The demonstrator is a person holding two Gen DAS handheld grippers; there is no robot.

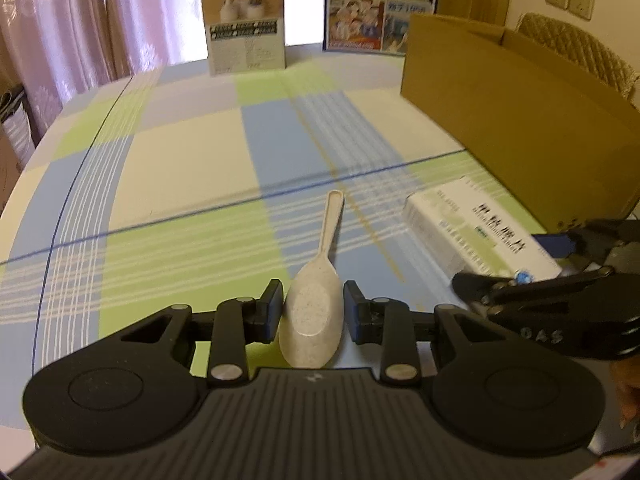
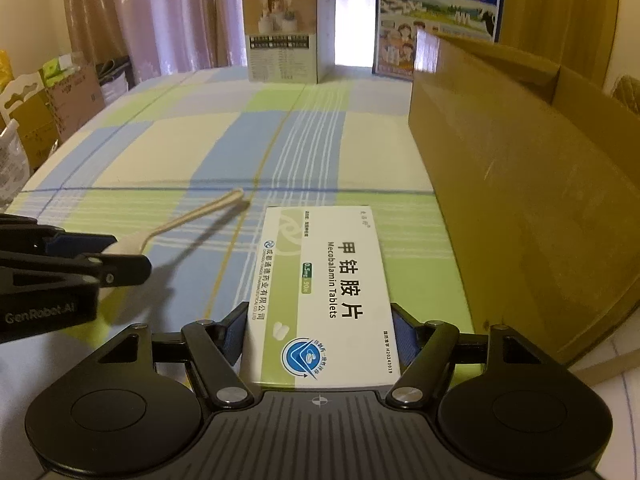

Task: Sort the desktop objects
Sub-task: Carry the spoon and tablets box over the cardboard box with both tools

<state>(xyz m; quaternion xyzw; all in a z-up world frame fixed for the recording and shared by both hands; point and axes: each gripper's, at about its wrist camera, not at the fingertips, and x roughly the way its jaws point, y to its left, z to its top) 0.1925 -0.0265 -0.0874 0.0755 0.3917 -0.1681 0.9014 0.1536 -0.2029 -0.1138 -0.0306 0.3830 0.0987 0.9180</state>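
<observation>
Left wrist view: a desk (image 1: 192,152) in a blue, green and cream checked cloth ran to pink curtains. The left tongs (image 1: 313,312) stood open astride the bowl of a speckled beige spoon (image 1: 316,304), seemingly to lift it.

Right wrist view: near the desk's right edge, the right tongs (image 2: 318,334) clamped a white-and-green tablet box (image 2: 324,292) beside an open brown cardboard carton (image 2: 520,200), probably its destination.

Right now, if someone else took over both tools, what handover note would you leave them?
Left tool: pads flank the speckled spoon bowl, which seems raised off the cloth; grip likely, not certain.
Right tool: shut on the medicine box.
The open cardboard box stands on the right; its inside is not visible.
Done: both items reached.
Left: probably put each away.
</observation>
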